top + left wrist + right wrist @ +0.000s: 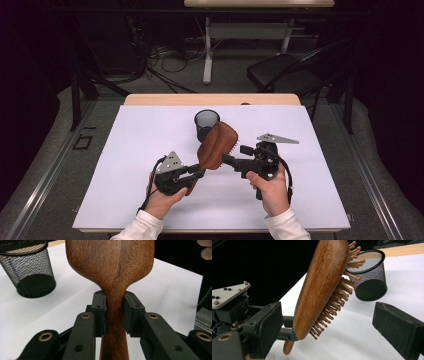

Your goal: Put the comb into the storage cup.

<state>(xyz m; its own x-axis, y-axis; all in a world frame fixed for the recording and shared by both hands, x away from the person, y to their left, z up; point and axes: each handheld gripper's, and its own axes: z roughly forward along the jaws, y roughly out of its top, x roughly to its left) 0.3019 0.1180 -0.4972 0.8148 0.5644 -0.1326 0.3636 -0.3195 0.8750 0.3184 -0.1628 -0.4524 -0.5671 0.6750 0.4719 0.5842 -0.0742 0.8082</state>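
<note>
One white rectangular table mat (150, 150) spans the frame centre. One black wire-mesh cup (206, 123) stands upper centre. One brown wooden paddle hairbrush (217, 145) hangs mid-frame, its neck clamped by the left gripper (113, 312). The right gripper (332, 325) has jaws apart beside the head. Risk: the smooth, narrow handle twists and the brush drops short of the cup.
</note>
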